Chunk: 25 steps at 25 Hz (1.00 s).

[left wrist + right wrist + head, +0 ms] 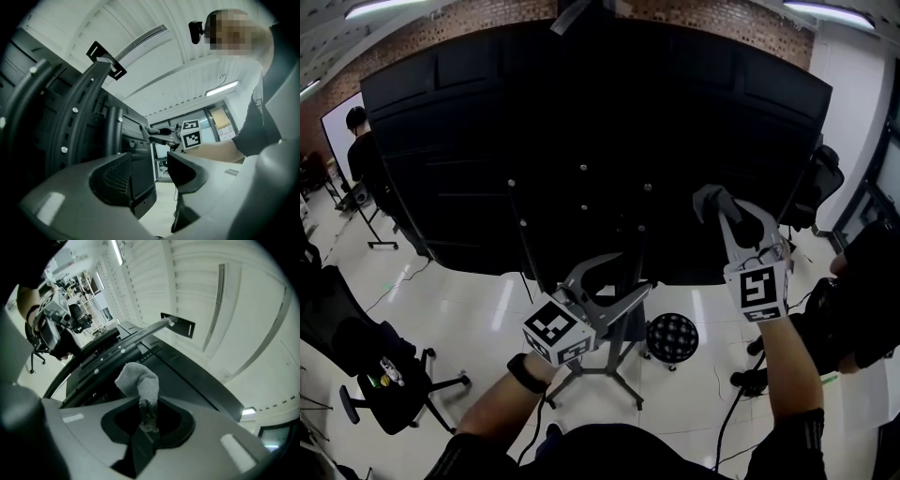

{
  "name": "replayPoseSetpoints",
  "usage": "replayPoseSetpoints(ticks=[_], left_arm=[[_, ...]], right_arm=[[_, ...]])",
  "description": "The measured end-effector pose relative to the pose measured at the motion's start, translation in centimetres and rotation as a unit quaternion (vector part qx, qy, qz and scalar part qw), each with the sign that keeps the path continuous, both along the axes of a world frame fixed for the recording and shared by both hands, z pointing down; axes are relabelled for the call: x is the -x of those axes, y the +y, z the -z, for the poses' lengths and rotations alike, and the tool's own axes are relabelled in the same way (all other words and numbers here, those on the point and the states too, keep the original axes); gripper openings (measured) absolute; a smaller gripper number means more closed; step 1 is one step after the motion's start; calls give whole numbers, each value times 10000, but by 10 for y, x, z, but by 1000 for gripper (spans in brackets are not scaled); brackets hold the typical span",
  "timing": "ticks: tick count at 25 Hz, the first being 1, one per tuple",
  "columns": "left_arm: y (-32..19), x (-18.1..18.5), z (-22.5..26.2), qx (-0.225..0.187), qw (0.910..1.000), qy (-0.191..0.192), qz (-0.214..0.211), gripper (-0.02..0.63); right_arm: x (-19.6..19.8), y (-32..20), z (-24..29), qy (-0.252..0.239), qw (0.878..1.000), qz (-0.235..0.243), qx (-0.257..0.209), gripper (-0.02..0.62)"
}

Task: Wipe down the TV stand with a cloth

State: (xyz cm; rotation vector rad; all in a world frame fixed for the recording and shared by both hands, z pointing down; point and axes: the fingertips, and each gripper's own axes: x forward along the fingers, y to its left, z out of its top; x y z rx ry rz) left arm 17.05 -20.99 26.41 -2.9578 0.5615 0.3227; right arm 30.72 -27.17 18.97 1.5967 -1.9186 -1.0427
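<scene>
The TV's black back panel (581,141) fills the far half of the head view, carried on a grey stand (614,361) with a pole and splayed feet. My right gripper (719,208) is raised close to the panel's lower right part and is shut on a grey cloth (713,198). In the right gripper view the cloth (138,379) sticks up from between the jaws in front of the panel (154,355). My left gripper (623,278) is held lower, just in front of the stand's pole, open with nothing in it. The mounting brackets (82,105) show in the left gripper view.
A round black stool (672,337) stands on the white floor right of the stand's feet. An office chair (394,389) is at the lower left and another (820,178) at the right. A person (358,141) stands far left by a whiteboard. A cable (727,412) lies on the floor.
</scene>
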Motion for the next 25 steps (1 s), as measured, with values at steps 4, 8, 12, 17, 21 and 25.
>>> replayPoseSetpoints(ticks=[4,8,12,17,21,25], left_arm=[[-5,50,10,-49,9998,103,170,259],[-11,104,20,-142,9991,190,365,259],[-20,166,31,-200,9973,300,633,258],[-30,238,35,-134,9950,409,896,258],[-40,288,32,-183,9923,381,1167,258],[-51,333,27,-229,9892,342,1405,258]], right_arm=[[76,13,27,295,9987,363,-216,63],[150,21,49,484,9958,688,-350,63],[228,15,60,609,9929,964,-346,63],[318,-7,63,920,9883,1151,-392,63],[384,-26,62,1085,9844,1354,-300,63],[442,-54,48,1543,9778,1407,-176,63]])
